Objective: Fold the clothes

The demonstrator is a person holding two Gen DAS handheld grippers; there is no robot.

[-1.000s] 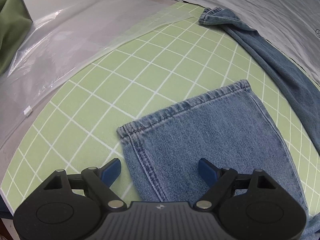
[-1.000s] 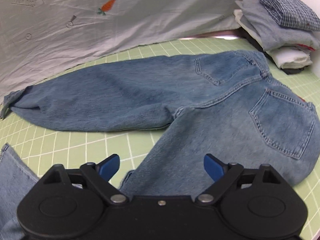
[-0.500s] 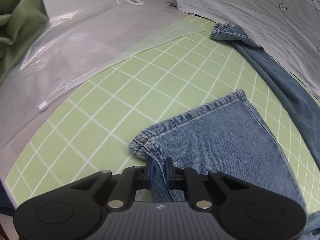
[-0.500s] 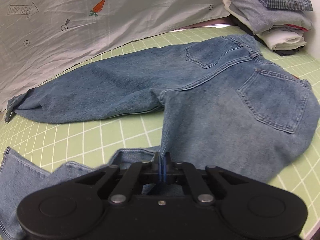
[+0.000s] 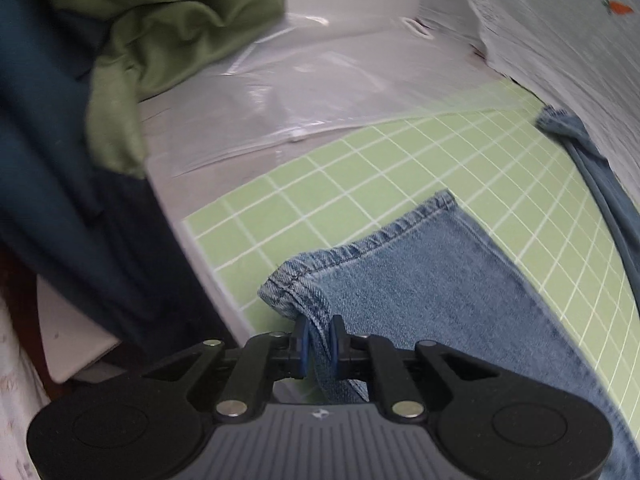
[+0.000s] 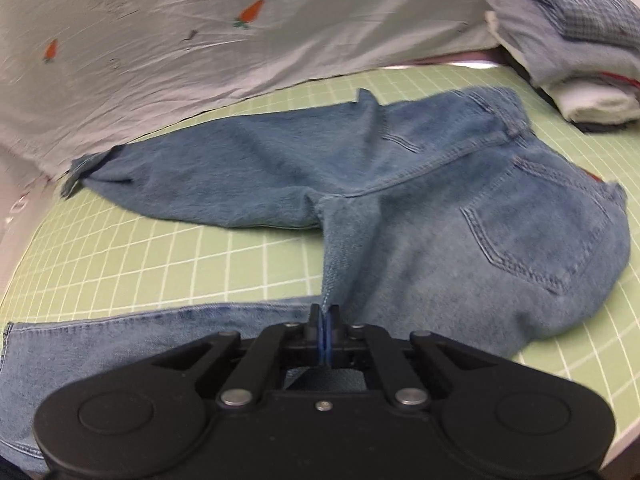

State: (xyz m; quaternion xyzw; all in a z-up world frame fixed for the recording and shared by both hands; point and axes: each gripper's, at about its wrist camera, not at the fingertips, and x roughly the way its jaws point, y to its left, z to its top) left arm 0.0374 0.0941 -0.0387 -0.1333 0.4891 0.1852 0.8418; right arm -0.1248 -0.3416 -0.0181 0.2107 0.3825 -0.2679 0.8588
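At the bottom centre of the left view, the left tongs (image 5: 318, 338) pinch a corner of the jeans (image 5: 432, 304) at the leg hem, which curls up over the pads. That leg runs from the tongs toward the lower right, where the frame cuts it off; its hem edge slants up to the right across the green grid mat (image 5: 360, 160). The other leg lies as a thin strip along the right edge, its hem near the upper right. Behind the mat sits clear plastic (image 5: 300, 92), and blurred green cloth (image 5: 168, 20) fills the upper left.

In the right view, the right tongs (image 6: 325, 338) are pressed together on the jeans' inseam fold at the bottom centre, lifting a ridge of denim that rises toward the crotch. The seat and back pockets spread to the right; the far leg stretches left toward a pale sheet (image 6: 200, 40) with carrot prints. A stack of folded clothes (image 6: 572, 40) sits in the upper right, partly cut off and blurred.
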